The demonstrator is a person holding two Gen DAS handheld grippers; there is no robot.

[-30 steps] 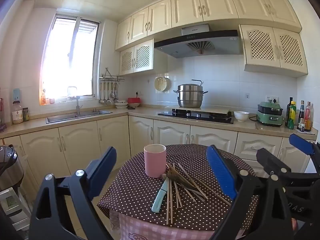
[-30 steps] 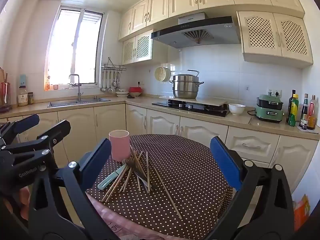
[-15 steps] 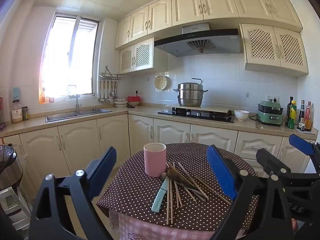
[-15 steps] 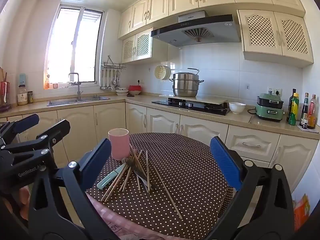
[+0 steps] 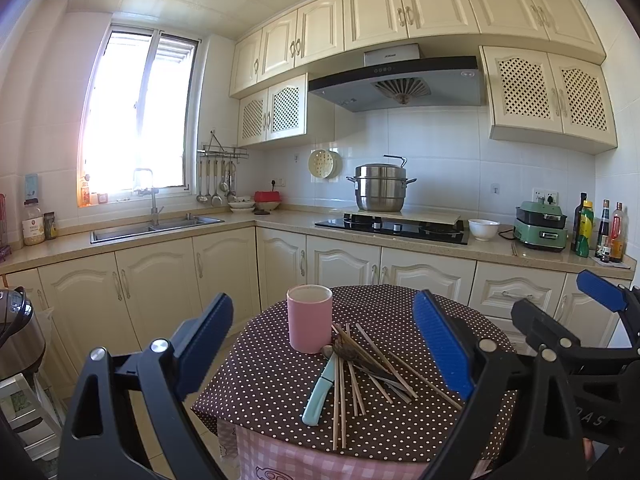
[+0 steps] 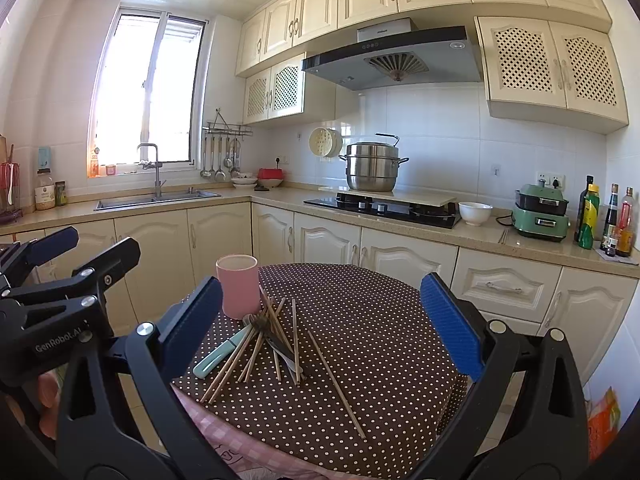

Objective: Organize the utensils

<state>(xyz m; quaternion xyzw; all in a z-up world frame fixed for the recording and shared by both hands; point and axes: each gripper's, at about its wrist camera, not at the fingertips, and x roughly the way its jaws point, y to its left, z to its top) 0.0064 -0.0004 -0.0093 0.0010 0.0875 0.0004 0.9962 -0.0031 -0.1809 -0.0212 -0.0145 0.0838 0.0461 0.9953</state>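
Note:
A pink cup [image 5: 309, 318] stands upright on a round table with a brown polka-dot cloth [image 5: 272, 384]. In front of it lies a loose pile of wooden chopsticks [image 5: 362, 364] with a spoon with a mint-green handle [image 5: 319, 390]. In the right wrist view I see the same cup [image 6: 237, 286], chopsticks [image 6: 276, 336] and spoon [image 6: 218, 354]. My left gripper [image 5: 324, 340] is open and empty, held short of the table. My right gripper [image 6: 320, 324] is open and empty, beside the left one [image 6: 48, 280].
Kitchen counters run behind the table, with a sink [image 5: 156, 228], a stove with a steel pot [image 5: 380, 188], a white bowl [image 5: 483, 229], a green appliance [image 5: 540, 226] and bottles [image 5: 600, 228]. A rice cooker [image 5: 16, 328] stands at the left.
Both views have drifted down slightly, so the cup and utensils sit a little lower in the left view. Both grippers stay open and nothing on the table has moved.

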